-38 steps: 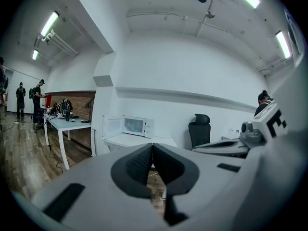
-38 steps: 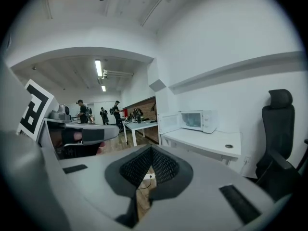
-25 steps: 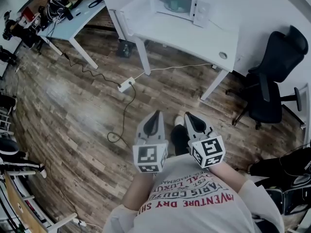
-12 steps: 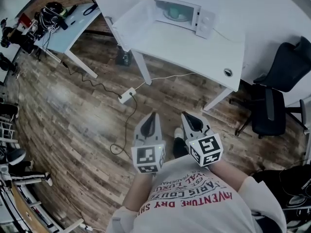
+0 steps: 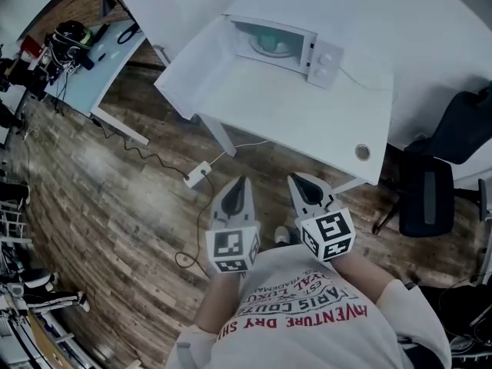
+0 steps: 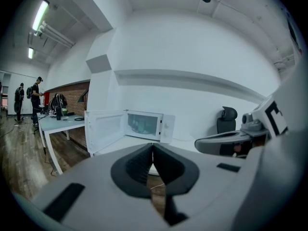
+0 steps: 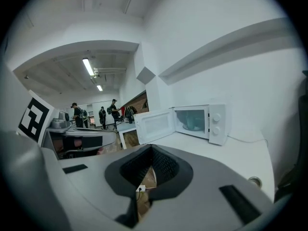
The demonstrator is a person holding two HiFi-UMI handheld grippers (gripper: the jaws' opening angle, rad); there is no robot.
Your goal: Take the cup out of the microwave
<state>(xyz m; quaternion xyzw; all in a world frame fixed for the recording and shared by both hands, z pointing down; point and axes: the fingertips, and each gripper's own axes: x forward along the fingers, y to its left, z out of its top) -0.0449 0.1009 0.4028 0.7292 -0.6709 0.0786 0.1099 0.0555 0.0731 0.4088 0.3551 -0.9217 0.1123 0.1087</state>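
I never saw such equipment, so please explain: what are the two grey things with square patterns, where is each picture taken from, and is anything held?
They are hand-held two-jaw grippers: a person, not a robot, holds the left gripper and the right gripper. The patterned cubes are parts of them. The head view looks down from a camera on the person's head. The two gripper views look along each gripper's own jaws. Both pairs of jaws are together and hold nothing. Ahead, a white desk bears a microwave, its door open, with a greenish cup inside.

Shirt (image 5: 304, 317): "VENTURE DRY", "ARIS COUTU", upside-down.
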